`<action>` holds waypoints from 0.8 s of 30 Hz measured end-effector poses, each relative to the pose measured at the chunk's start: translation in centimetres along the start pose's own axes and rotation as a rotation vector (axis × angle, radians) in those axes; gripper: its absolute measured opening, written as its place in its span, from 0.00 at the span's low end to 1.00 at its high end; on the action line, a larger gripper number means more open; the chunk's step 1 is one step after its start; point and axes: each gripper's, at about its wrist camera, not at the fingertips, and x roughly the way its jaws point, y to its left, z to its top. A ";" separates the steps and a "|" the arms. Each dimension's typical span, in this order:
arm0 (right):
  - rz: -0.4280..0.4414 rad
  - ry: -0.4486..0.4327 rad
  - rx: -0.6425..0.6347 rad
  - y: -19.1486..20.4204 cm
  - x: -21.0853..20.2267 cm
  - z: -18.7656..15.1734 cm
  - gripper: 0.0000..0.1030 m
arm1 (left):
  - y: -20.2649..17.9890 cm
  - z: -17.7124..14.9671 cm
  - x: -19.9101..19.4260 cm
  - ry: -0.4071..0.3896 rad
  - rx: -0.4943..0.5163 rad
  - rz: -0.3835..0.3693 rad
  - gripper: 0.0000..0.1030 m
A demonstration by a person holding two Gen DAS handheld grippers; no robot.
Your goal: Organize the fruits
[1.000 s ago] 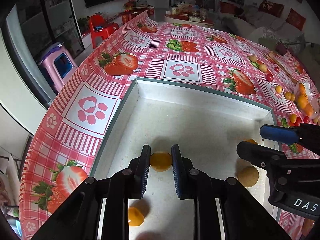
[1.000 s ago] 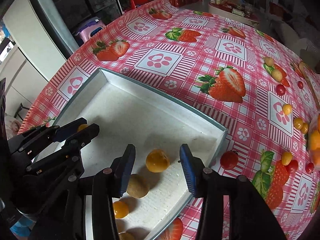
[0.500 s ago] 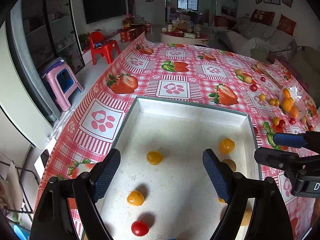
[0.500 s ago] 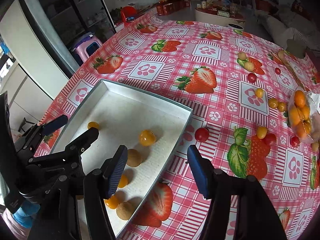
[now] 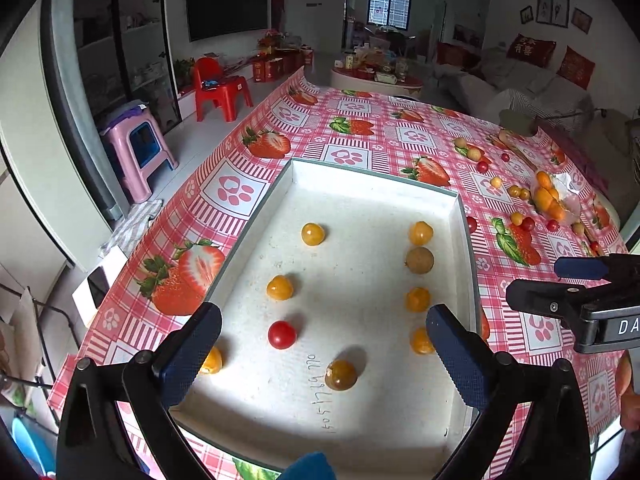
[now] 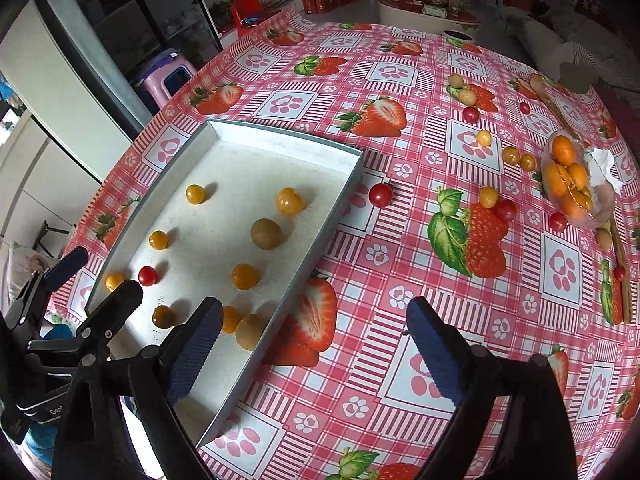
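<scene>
- Inside the white tray (image 5: pixel 464 216), two loose columns of small fruits leave a bare lane down the middle.
- The tray's raised wall bars a low sideways sweep in or out.
- Between tray and the bag of oranges (image 6: pixel 572 184), the desk (image 6: pixel 400 280) is mostly free; one red tomato (image 6: pixel 381 195) lies just beside the wall.
- Scattered fruits crowd round the bag.

Right tool (image 6: pixel 314 344) spread wide, empty, above tray (image 6: pixel 320 236) edge.

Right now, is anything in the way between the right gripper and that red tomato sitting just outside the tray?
Nothing visible. The right gripper is open above bare tablecloth, and the red tomato lies beyond, beside the tray wall.
</scene>
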 end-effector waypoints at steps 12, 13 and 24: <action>-0.060 -0.036 -0.082 2.3 -1.7 -3.0 0.99 | -0.8 -2.6 -1.9 0.023 -0.002 0.096 1.00; -0.062 -0.038 -0.082 2.4 -1.8 -3.1 0.99 | -0.9 -2.7 -1.9 0.024 0.006 0.106 1.00; -0.079 -0.061 -0.097 3.0 -2.9 -4.1 0.99 | -1.6 -3.5 -2.5 0.053 0.031 0.121 1.00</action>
